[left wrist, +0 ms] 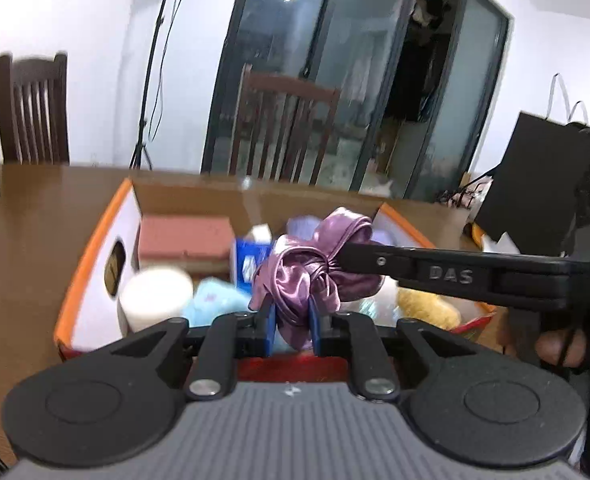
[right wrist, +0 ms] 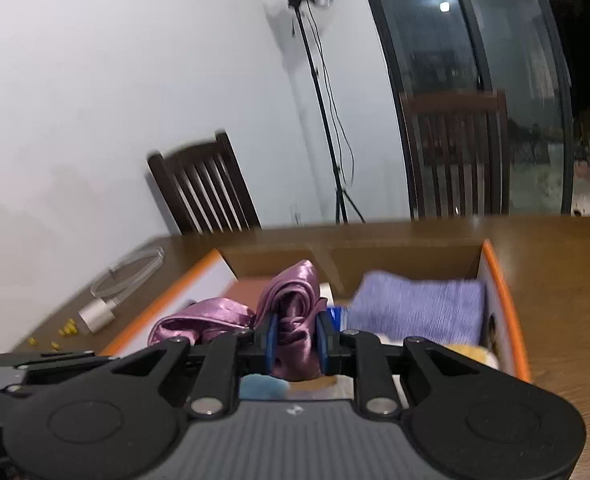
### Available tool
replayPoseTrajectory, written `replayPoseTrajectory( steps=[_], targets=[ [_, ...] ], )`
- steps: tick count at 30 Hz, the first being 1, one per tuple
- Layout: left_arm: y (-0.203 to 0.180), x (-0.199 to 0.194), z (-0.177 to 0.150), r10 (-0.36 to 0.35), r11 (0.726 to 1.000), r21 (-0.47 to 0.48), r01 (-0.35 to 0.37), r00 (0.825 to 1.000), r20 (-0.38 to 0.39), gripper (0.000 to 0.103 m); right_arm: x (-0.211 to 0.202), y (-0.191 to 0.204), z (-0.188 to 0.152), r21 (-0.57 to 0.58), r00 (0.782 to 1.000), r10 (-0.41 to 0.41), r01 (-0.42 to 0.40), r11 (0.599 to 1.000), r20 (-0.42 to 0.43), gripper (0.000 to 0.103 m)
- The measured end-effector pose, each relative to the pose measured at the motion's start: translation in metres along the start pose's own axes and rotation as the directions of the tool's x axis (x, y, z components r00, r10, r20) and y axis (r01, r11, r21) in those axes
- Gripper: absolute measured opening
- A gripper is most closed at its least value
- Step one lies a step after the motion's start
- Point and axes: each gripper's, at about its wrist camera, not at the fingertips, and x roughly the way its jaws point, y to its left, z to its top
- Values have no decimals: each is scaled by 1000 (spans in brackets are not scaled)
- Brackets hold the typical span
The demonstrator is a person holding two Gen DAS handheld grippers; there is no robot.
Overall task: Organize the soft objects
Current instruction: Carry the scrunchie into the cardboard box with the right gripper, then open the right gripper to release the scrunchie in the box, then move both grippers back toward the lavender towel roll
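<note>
Nearest, the left gripper (left wrist: pixel 291 320) is clenched on one end of a purple satin cloth (left wrist: pixel 311 268), its blue pads pinching the bunched fabric. The right gripper (right wrist: pixel 297 344) is clamped on the other end of the same cloth, and in the left wrist view its black fingers reach in from the right edge to the fabric. A hand (left wrist: pixel 559 346) shows behind that gripper at the right.

The cloth hangs between the two grippers above an open cardboard box (left wrist: pixel 95 248) with orange edges. Inside the box lie a white roll (left wrist: pixel 155 292), a light blue fluffy item (left wrist: pixel 215 300), a pink block (left wrist: pixel 187 240), a blue and white packet (left wrist: pixel 251 258), a folded lavender towel (right wrist: pixel 419 306) and a yellow plush thing (left wrist: pixel 427 308).

The box stands on a brown wooden table (left wrist: pixel 35 240). A white charger with a coiled cable (right wrist: pixel 111 296) lies on the table, left of the box. Beyond stand dark wooden chairs (right wrist: pixel 203 192), a light stand (right wrist: pixel 319 92) and glass doors (left wrist: pixel 335 80).
</note>
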Motion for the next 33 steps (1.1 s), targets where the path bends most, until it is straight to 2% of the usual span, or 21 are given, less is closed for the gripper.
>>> replayPoseTrajectory(
  steps=[4, 7, 8, 10, 11, 14, 15, 20, 23, 25, 28, 33],
  targets=[
    [7, 8, -7, -10, 1000, -15, 10, 1000, -12, 21, 21, -4, -22, 4, 998, -34, 34, 999, -53, 23],
    [6, 4, -8, -27, 1000, -10, 27, 1000, -6, 31, 28, -3, -29, -16, 996, -59, 58, 998, -64, 23],
    [5, 3, -8, -23, 1000, -3, 23, 1000, -2, 32, 28, -4, -30, -8, 997, -57, 57, 998, -59, 24],
    [3, 1, -8, -9, 1000, 0, 9, 1000, 4, 43, 28, -2, -32, -11, 997, -59, 59, 998, -57, 25],
    [1, -2, -8, -4, 1000, -3, 4, 1000, 9, 45, 28, 0, -32, -13, 996, -62, 62, 998, -58, 26],
    [-5, -18, -7, 2, 1000, 1, -2, 1000, 28, 48, 15, 3, -29, -7, 997, -75, 75, 997, -35, 41],
    [-6, -25, -7, 5, 1000, 1, -5, 999, 36, 50, 8, 5, -28, -13, 997, -79, 79, 997, -22, 44],
    [-17, -71, -2, 16, 1000, 15, -18, 996, 89, 52, -36, 17, -18, -50, 994, -104, 105, 993, 16, 47],
    [-27, -106, -1, 19, 999, 40, -25, 990, 140, 56, -73, 27, -14, -57, 991, -113, 117, 991, 64, 54],
    [-34, -132, -3, 25, 997, 62, -36, 984, 179, 64, -100, 37, -13, -77, 988, -116, 124, 989, 99, 58],
    [-43, -165, -9, 38, 994, 93, -60, 973, 226, 68, -140, 52, -18, -119, 980, -130, 148, 982, 148, 63],
    [-54, -210, -31, 110, 983, 110, -149, 948, 300, 80, -196, 70, -37, -144, 966, -136, 170, 975, 219, 75]
  ],
)
